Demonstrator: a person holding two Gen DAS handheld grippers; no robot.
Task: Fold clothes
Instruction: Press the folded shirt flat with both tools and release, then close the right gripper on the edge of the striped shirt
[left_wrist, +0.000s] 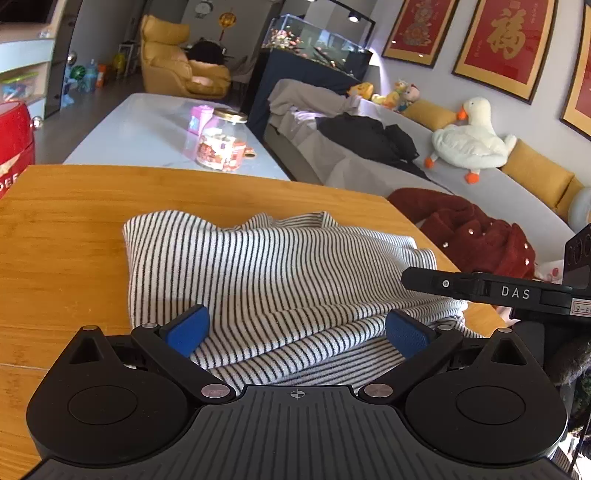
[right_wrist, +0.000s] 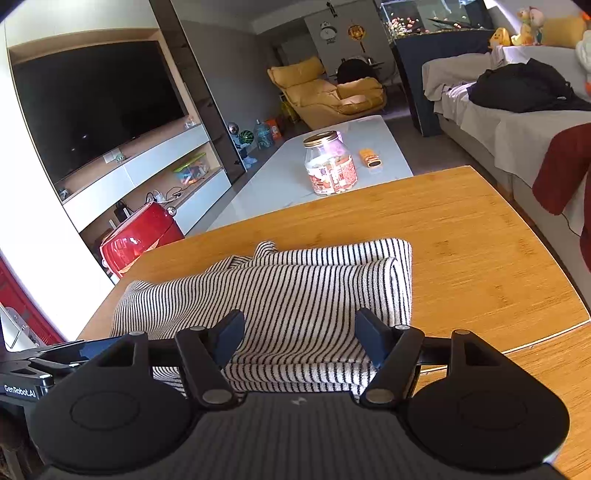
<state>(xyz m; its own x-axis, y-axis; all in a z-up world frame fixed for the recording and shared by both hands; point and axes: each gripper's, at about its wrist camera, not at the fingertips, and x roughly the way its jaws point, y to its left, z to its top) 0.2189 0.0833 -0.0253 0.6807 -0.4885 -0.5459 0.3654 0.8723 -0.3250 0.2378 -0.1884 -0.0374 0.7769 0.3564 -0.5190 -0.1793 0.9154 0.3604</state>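
Note:
A black-and-white striped garment (left_wrist: 273, 273) lies folded in a thick bundle on the wooden table (left_wrist: 66, 229). My left gripper (left_wrist: 295, 328) is open, its blue pads (left_wrist: 188, 328) on either side of the bundle's near edge, holding nothing. The garment also shows in the right wrist view (right_wrist: 306, 295). My right gripper (right_wrist: 300, 338) is open over the bundle's near edge, its dark fingers (right_wrist: 231, 334) apart and empty. The right gripper's body (left_wrist: 491, 291) shows at the right of the left wrist view.
A white coffee table (right_wrist: 373, 162) beyond the wooden table holds a glass jar (right_wrist: 330, 162) and an orange object (right_wrist: 369, 157). A grey sofa (left_wrist: 461, 184) with a dark red garment (left_wrist: 472, 229) stands to the right. A red appliance (right_wrist: 138, 236) sits at the left.

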